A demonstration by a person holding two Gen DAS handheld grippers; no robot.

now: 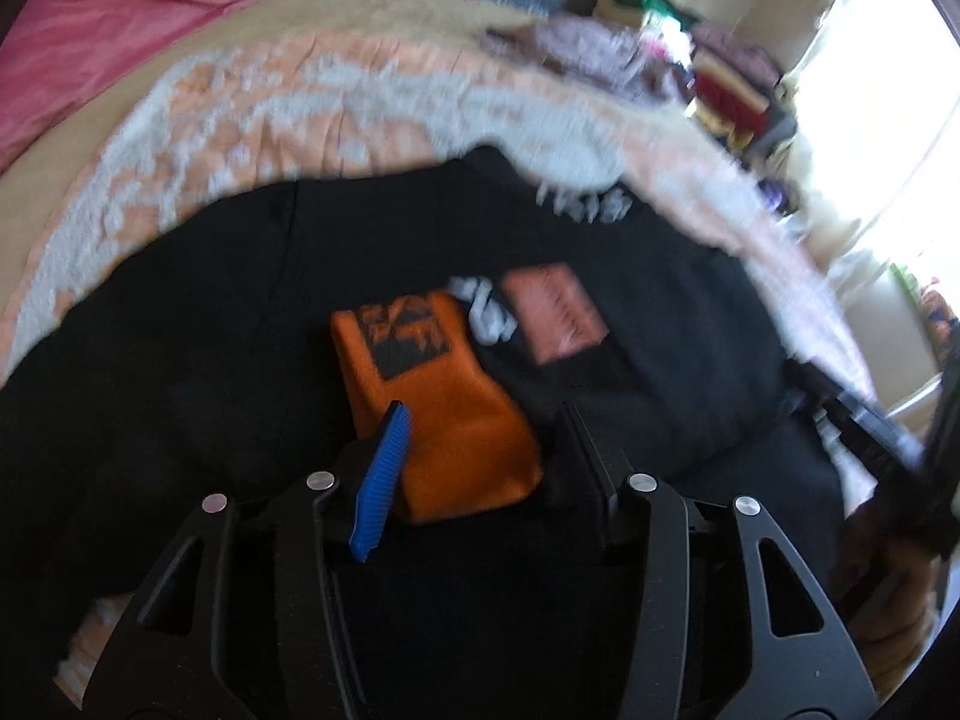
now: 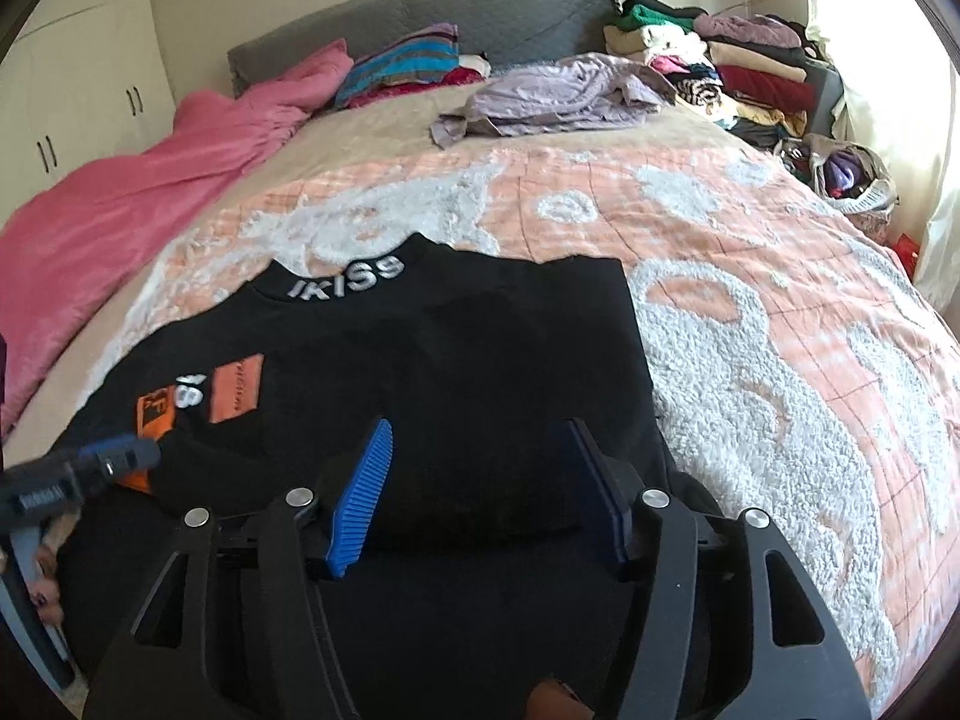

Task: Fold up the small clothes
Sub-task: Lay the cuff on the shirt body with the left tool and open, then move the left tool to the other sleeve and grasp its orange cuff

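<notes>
Black knit top [image 2: 456, 348], orange patches, flat on fleecy peach blanket [image 2: 750, 276]

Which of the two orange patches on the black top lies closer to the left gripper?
The darker orange patch with the black square print; it runs down between the left gripper's fingers. The paler salmon patch lies beyond it.

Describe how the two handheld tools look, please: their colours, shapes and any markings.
Each tool is a matte black frame with triangular cut-outs and round silver rivets. The left tool and the right tool both carry flat fingers faced with ribbed blue pads. In the right wrist view, the left tool's side shows small white lettering, too blurred to read, and a grey handle.
</notes>
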